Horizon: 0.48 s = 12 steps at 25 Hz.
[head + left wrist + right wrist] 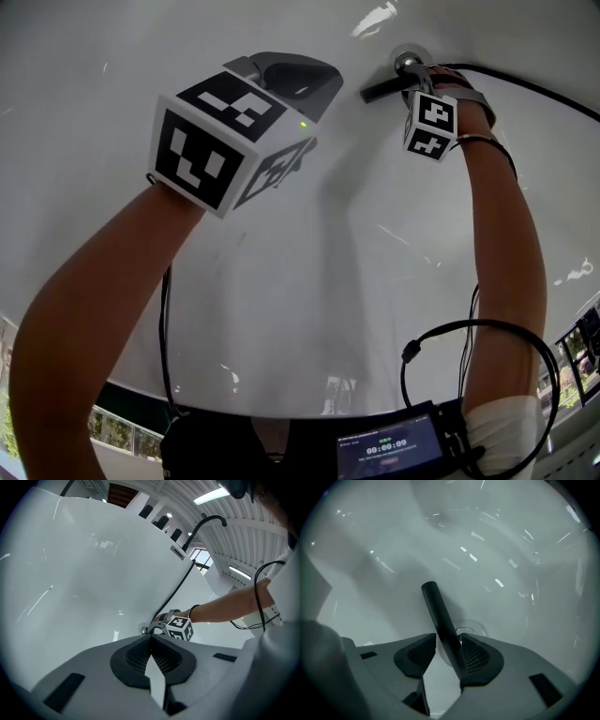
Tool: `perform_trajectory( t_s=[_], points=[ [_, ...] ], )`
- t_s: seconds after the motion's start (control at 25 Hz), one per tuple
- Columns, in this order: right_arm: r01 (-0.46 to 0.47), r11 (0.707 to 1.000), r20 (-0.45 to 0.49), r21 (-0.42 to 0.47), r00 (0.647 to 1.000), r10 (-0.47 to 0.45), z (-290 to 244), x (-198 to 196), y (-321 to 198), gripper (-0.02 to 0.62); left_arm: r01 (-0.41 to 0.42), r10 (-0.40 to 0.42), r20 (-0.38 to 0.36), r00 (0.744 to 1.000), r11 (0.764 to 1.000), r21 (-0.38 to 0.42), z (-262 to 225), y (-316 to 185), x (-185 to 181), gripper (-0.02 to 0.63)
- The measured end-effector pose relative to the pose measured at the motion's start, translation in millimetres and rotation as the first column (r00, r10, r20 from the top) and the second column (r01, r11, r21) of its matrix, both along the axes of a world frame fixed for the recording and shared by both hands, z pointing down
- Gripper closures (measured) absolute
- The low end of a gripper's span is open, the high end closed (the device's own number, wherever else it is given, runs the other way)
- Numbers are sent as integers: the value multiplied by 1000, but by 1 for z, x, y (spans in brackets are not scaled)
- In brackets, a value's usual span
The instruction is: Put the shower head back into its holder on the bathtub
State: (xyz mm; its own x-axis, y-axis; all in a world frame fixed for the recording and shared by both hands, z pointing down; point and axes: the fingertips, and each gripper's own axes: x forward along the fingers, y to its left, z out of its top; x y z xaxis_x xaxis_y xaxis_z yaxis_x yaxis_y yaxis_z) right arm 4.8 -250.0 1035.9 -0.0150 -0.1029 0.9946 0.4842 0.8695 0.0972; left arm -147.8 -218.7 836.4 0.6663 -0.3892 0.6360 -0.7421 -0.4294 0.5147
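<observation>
**Head view.** The glossy white bathtub (pixel 309 281) fills the picture, seen from above its rim. Far up on its inner wall sits the round chrome holder (pixel 409 62). The slim black stick-shaped shower head (pixel 382 89) juts out of the holder to the left, and a black hose (pixel 525 84) runs off to the right. The right gripper (pixel 419 82) is at the holder, pointing down at it. The left gripper (pixel 298 82) hangs well apart to the left, over bare tub wall.

**Left gripper view.** The left gripper's (pixel 151 641) jaws are closed tip to tip with nothing between them. Beyond them the right gripper (pixel 159 626) is down at the chrome holder (pixel 143 630). The black hose (pixel 176 592) climbs from there to the tub rim, where a tall curved black spout (pixel 206 522) stands.

**Right gripper view.** The right gripper's (pixel 447 641) jaws stand wide, one on either side of the black shower head (pixel 438 616). The rod lies along the right pad, with a clear gap to the left pad. Its lower end drops into the chrome holder (pixel 469 631), just behind the jaws. How deep it sits there cannot be told.
</observation>
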Motion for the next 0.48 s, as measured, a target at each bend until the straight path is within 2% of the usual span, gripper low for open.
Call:
perform_trajectory(
  t_s=[0.32,0.4,0.48],
  points=[
    [118,993,-95,-5,988,-118,17,3,7,446,-20,20,-18,1000,1000,-10,6,14,7,589],
    [122,993,-89,-2,989,-122,15,1,11,459,-17,17,-10,1000,1000,-18,6,17,5,589],
    [97,994,-34,42,995,-96,7,-3,12,463,-30,30,9,1000,999,-24,3,21,4,589]
  ],
)
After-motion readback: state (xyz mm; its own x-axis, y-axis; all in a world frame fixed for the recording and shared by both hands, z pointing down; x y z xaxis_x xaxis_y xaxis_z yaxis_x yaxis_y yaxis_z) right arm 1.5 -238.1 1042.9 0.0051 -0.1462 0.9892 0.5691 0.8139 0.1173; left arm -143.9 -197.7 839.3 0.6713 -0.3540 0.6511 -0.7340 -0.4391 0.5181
